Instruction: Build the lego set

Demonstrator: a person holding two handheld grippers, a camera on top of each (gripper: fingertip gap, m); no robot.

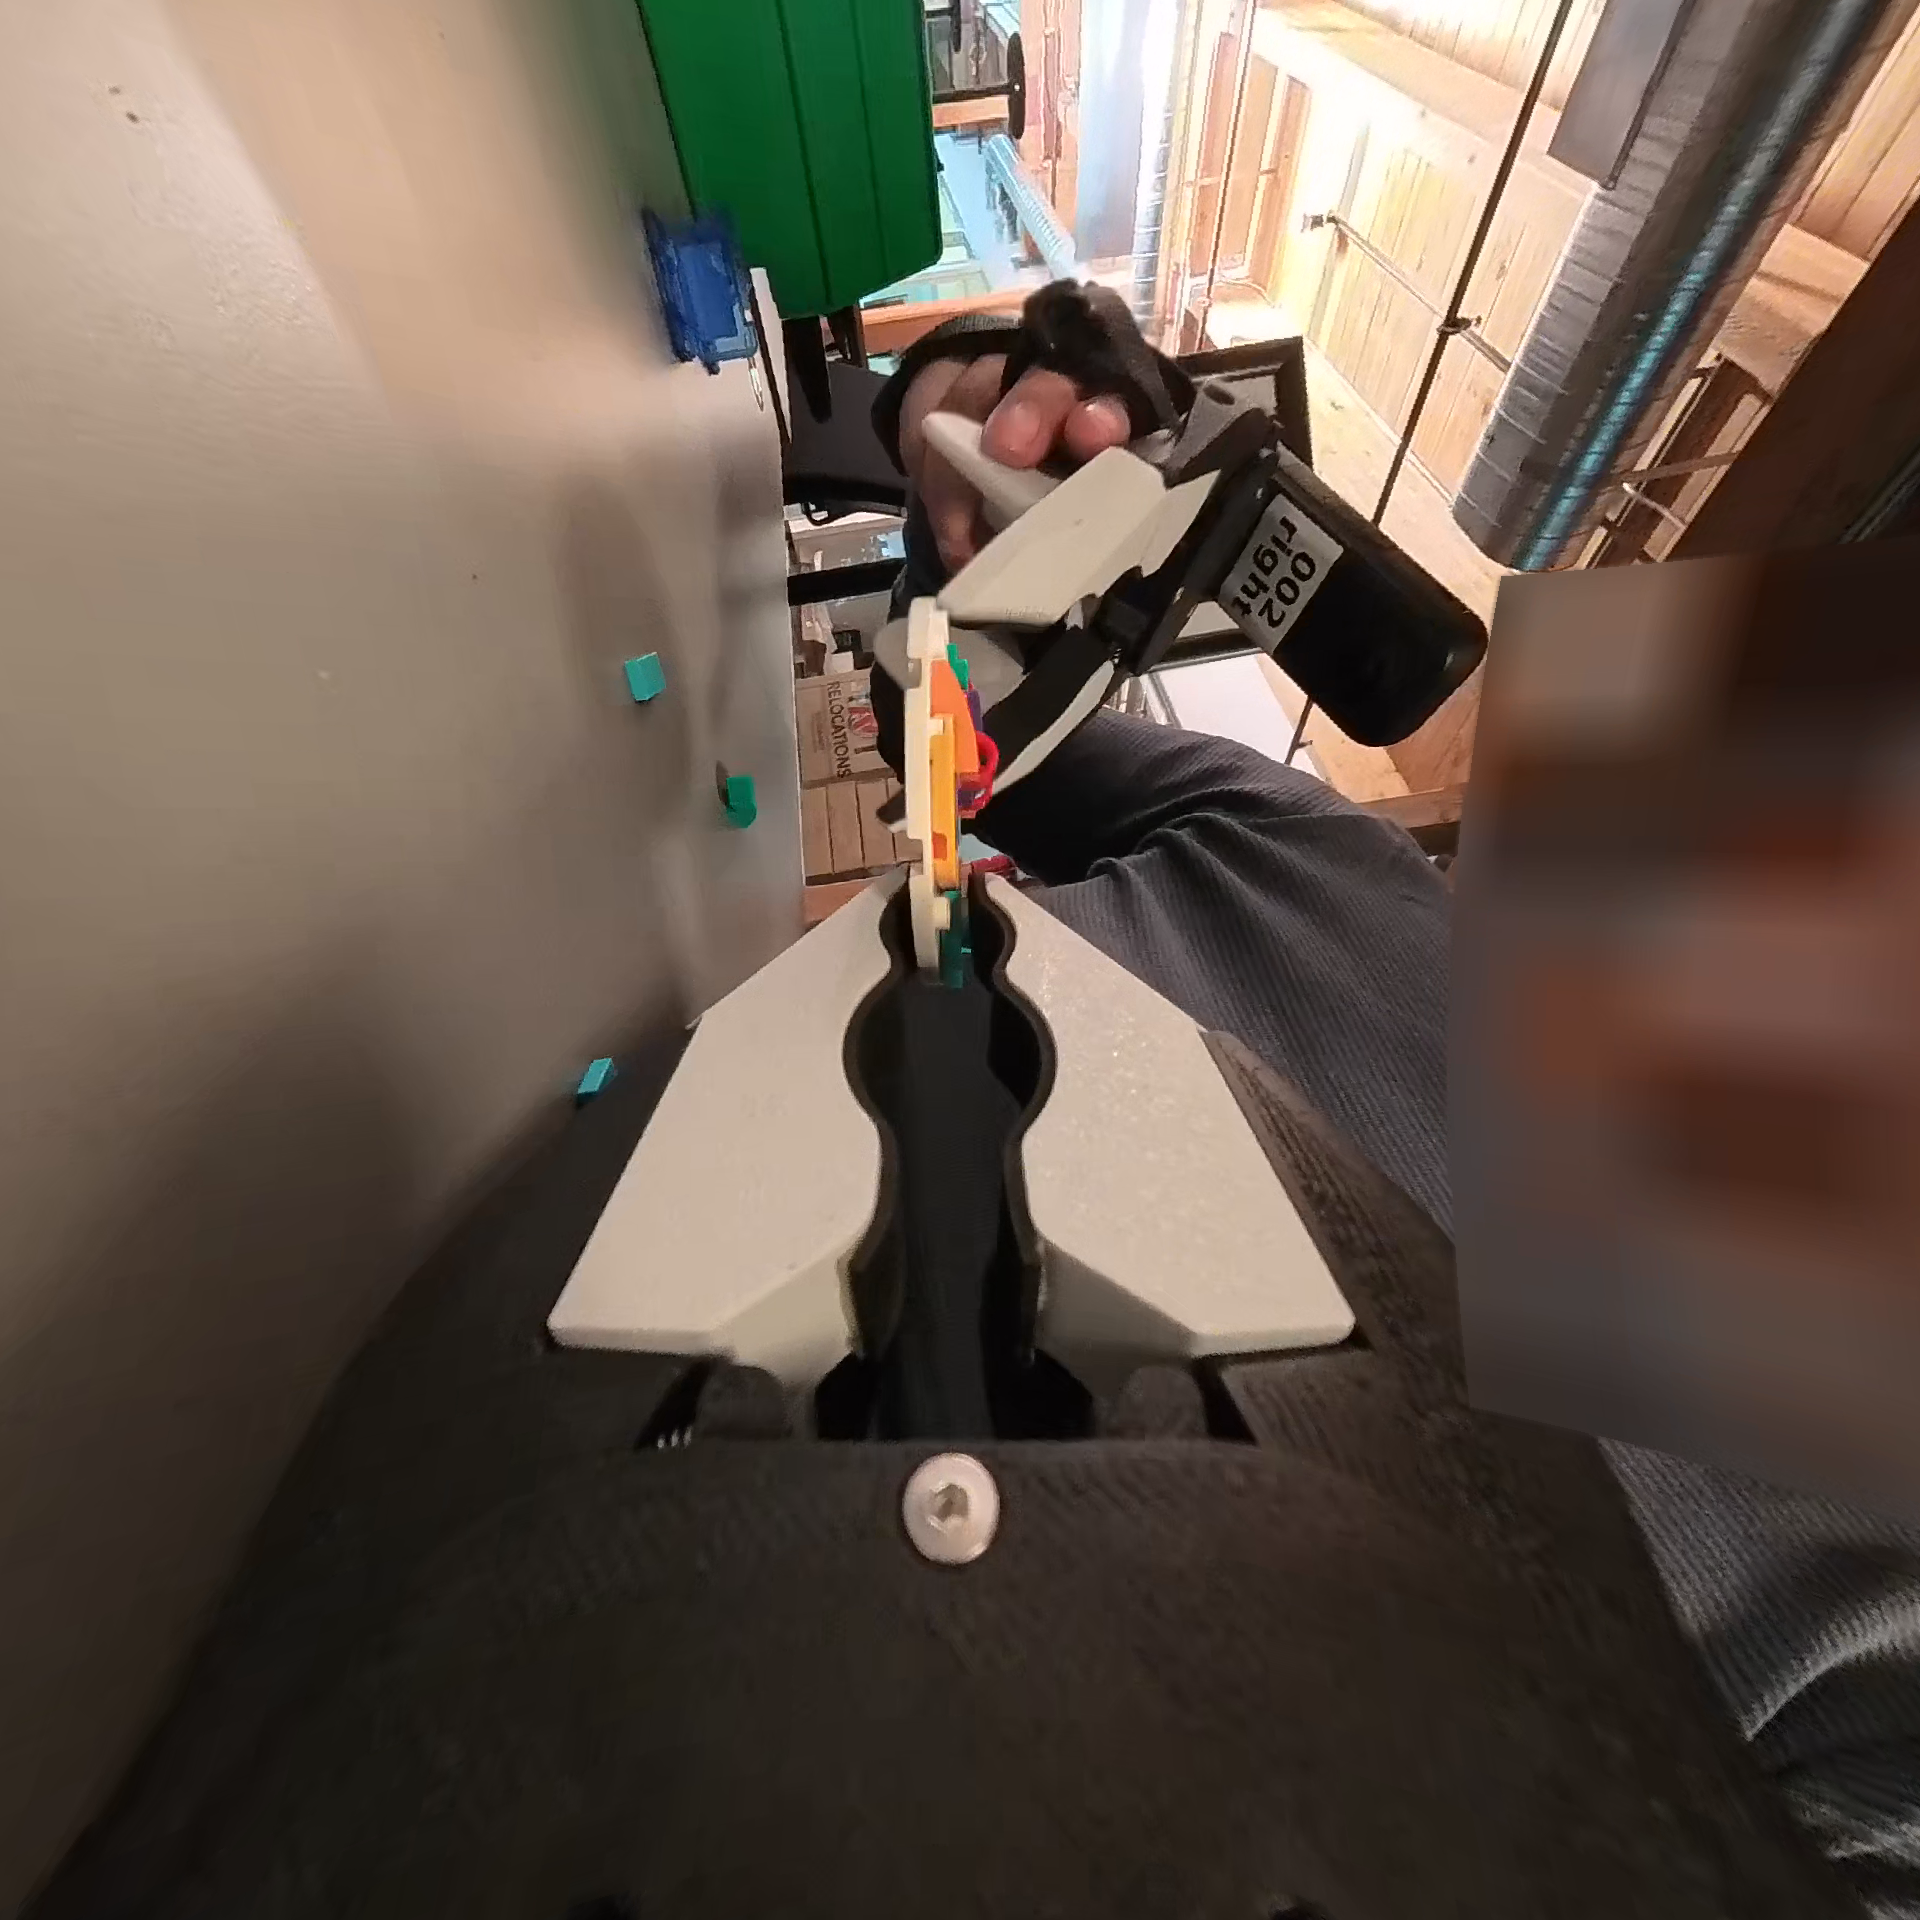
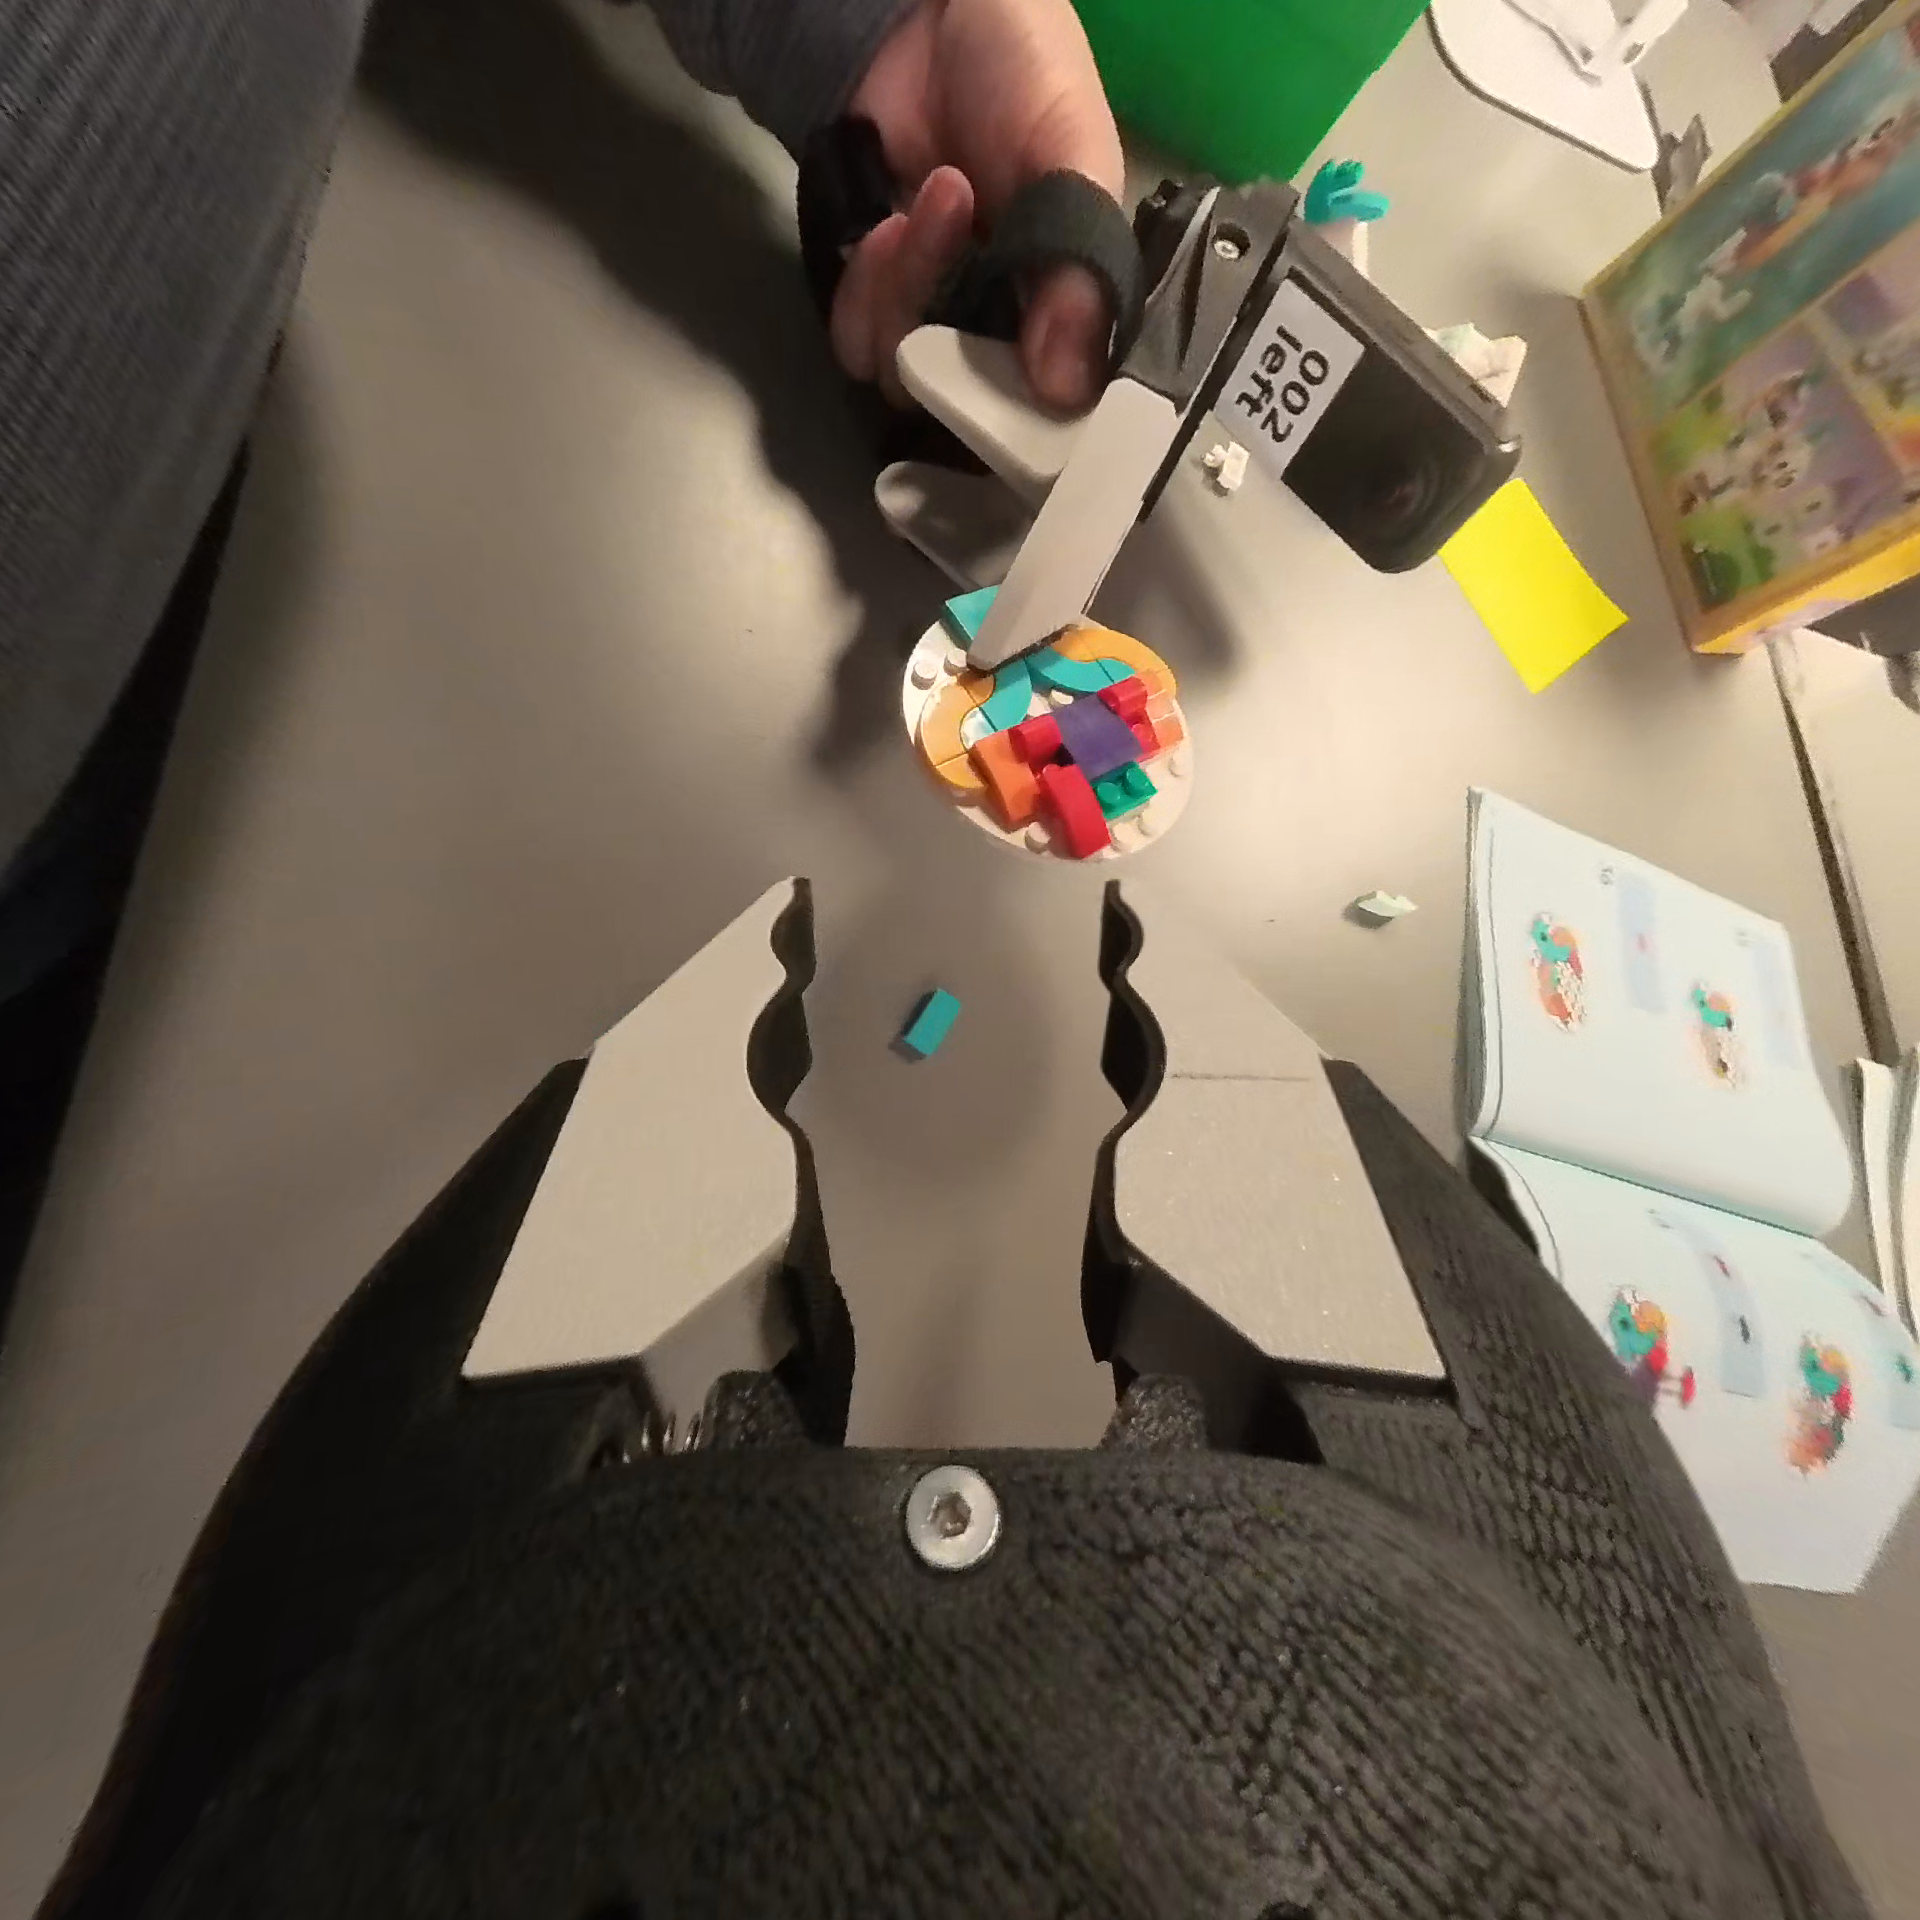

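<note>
Closest to you, your right gripper (image 2: 956, 914) has its fingers spread wide, and nothing is between them. It hangs above the grey table (image 2: 520, 623), and the loose teal brick (image 2: 927, 1023) lies on the table in the gap that you see between the two fingers. I judge that this brick is the next piece to take. If you close from this height, you catch only air. If you come down a little off the middle, one finger can push the small brick away, because it is light and the table looks smooth.

A little farther, your left gripper (image 1: 948, 935) is closed on the edge of the round lego build (image 2: 1044, 727), a white disc with orange, red, purple and teal pieces on it. The build is lifted off the table, and only a narrow part of its rim sits between the fingertips. This is the main risk, I think: when you press a new brick onto the far side, the disc can turn in the grip or slip out, and pieces may come off.

Farther to the right, the open instruction booklet (image 2: 1642, 1122), a yellow paper (image 2: 1532, 582) and the set's box (image 2: 1766, 343) lie on the table. A wide swing of the right gripper could hit them.
</note>
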